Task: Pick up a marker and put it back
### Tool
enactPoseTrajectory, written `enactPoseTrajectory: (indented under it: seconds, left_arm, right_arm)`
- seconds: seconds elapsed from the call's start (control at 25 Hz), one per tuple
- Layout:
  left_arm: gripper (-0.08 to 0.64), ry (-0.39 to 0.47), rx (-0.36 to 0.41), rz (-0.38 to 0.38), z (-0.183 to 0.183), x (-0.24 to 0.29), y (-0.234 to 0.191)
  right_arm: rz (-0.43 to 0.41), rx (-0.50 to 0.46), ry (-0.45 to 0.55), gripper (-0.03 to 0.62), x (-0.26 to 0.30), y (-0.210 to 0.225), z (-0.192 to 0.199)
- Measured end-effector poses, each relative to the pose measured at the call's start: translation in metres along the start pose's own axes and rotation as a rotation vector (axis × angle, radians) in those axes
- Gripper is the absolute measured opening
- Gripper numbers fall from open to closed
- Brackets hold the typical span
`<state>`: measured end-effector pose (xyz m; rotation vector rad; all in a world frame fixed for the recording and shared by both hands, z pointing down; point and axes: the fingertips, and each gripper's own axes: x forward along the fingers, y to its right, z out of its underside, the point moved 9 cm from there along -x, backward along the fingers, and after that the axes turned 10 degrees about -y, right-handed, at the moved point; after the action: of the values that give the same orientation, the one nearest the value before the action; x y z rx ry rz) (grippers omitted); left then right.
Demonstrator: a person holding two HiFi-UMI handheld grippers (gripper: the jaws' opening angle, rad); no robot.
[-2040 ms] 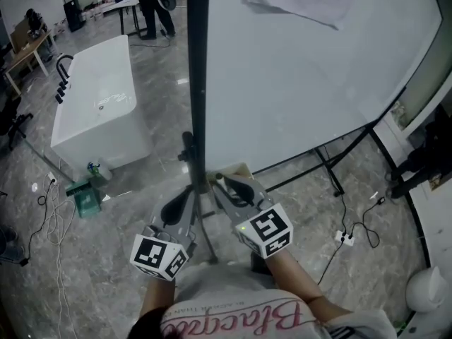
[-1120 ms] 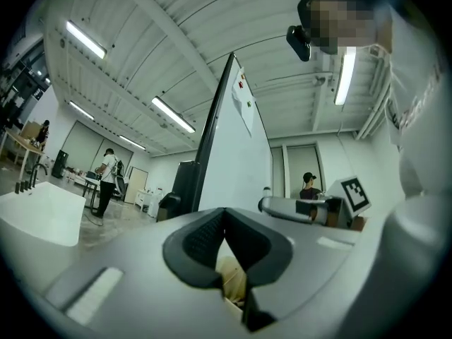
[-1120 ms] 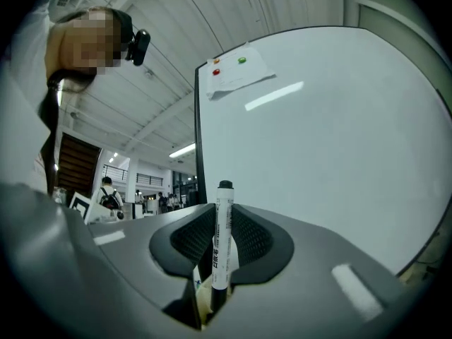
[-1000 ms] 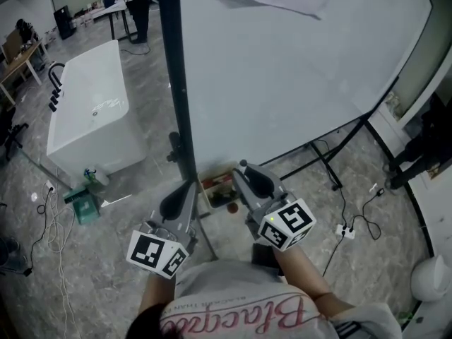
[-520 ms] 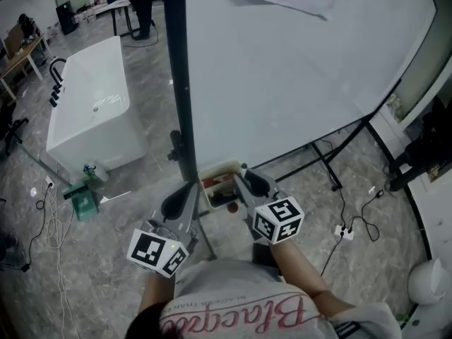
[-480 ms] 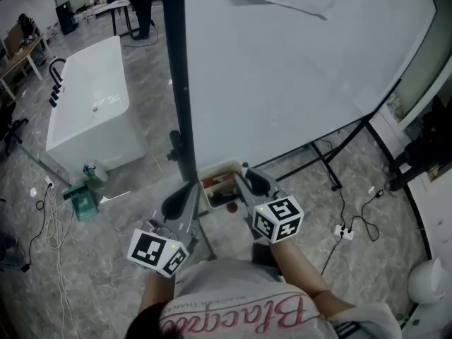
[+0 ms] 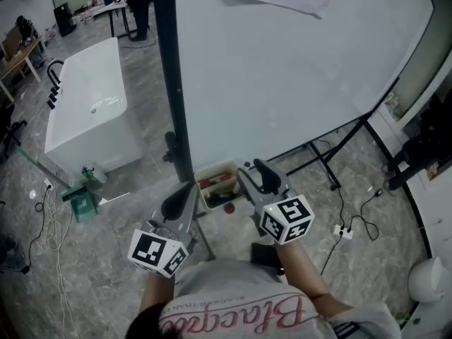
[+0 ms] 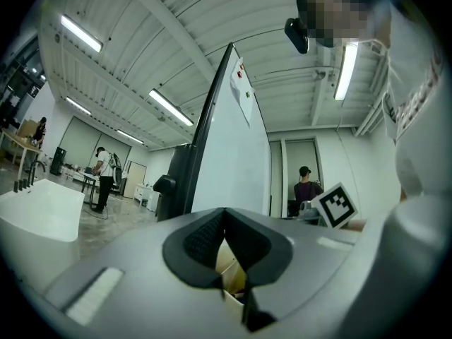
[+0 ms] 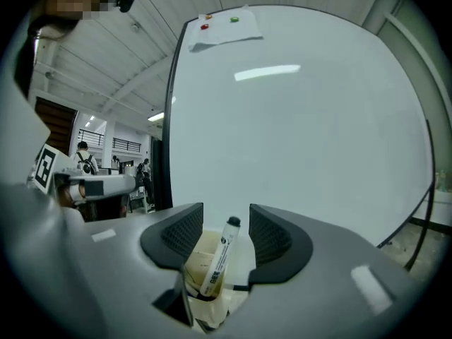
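The marker [image 9: 217, 256] stands tilted in a cream box [image 9: 198, 263], cap end up. It lies between the jaws of the right gripper [image 9: 226, 223] but clear of both pads. Those jaws are opening and the marker is released. The box sits below the lower edge of the whiteboard [image 7: 296, 69]. The left gripper [image 8: 224, 221], near the box, is clenched with its jaw tips together and holds nothing.

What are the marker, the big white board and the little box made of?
Marker: probably plastic; smooth white barrel, printed letters, dark cap.
Board: glossy coated panel; it mirrors a ceiling light.
Box: cream, maybe plastic; hard to tell.
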<state>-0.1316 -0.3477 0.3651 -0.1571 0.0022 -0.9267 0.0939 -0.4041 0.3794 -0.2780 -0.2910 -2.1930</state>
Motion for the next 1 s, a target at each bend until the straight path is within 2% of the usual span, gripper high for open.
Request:
enactPoseTrajectory:
  seconds: [0.2,0.36,0.48,0.52,0.6,0.72,1.0]
  left_arm:
    - [0.0,0.005,-0.002,-0.009,-0.001,0.0,0.0]
    - [-0.002,0.01,0.001,-0.007,0.0,0.0,0.002]
    - [-0.002,0.015,0.006,-0.003,0.0,-0.002,0.003]
    - [-0.001,0.016,0.008,-0.001,-0.001,-0.002,0.004]
    - [-0.001,0.018,0.011,0.004,-0.003,-0.001,0.006]
    - [0.0,0.017,0.015,0.01,-0.005,0.002,0.007]
    - [0.0,0.028,0.027,0.02,-0.007,-0.001,0.012]
  right_arm:
    - [-0.034,-0.07,0.126,0.186,-0.032,-0.017,-0.031]
    - [-0.063,-0.094,0.197,0.183,-0.051,-0.032,-0.04]
    - [-0.1,-0.067,0.233,0.154,-0.061,-0.037,-0.041]
    - [-0.11,-0.057,0.242,0.123,-0.064,-0.038,-0.041]
    - [-0.115,-0.059,0.247,0.065,-0.068,-0.038,-0.041]
    - [-0.124,-0.079,0.236,0.026,-0.07,-0.038,-0.042]
    - [-0.136,-0.114,0.222,0.002,-0.074,-0.046,-0.039]
